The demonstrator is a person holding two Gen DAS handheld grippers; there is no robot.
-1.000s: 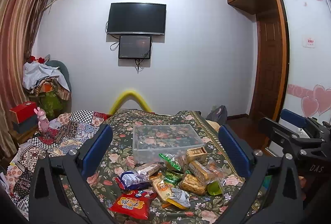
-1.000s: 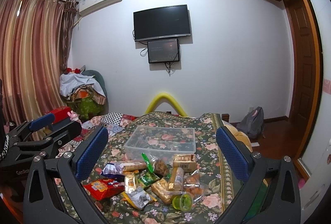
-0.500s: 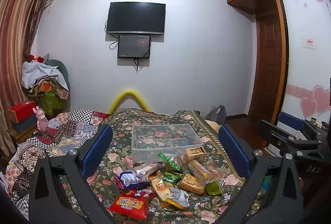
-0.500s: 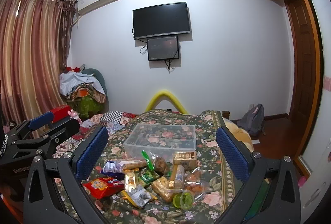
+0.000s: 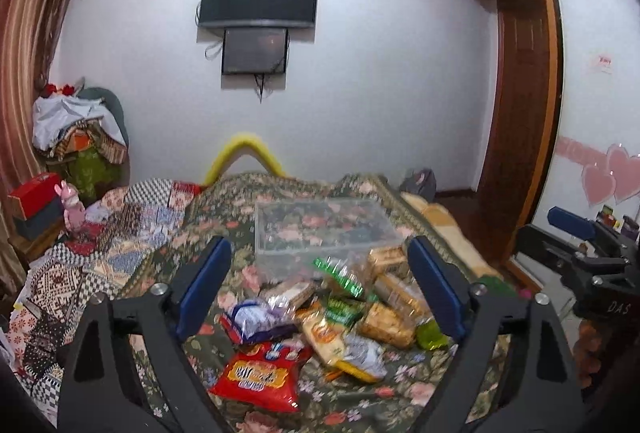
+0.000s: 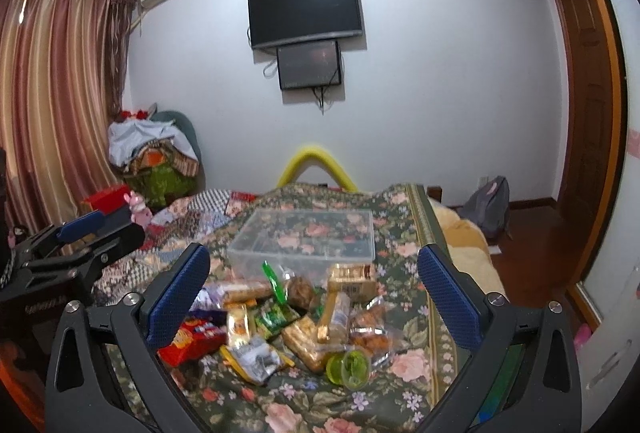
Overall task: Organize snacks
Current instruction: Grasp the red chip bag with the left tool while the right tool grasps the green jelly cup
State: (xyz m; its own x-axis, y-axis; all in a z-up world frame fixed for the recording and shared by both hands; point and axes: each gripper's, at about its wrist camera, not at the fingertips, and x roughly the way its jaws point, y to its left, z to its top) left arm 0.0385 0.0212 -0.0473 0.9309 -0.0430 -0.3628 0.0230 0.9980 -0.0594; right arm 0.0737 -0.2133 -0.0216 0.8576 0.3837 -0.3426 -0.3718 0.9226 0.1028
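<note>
On the floral bedspread (image 6: 404,357), a heap of snack packets (image 6: 296,317) lies just in front of an empty clear plastic box (image 6: 308,237), with a red chip bag (image 5: 260,377) nearest on the left and what looks like a green jelly cup (image 6: 350,369) near right. The left gripper (image 5: 320,289) hovers above the heap, jaws closing with nothing between them. The right gripper (image 6: 316,297) hangs wide apart and empty.

The bin (image 6: 308,237) is clear smooth plastic; the snack packets (image 6: 280,325) are glossy crinkled film; the bedspread (image 6: 404,373) is matt floral cloth.
</note>
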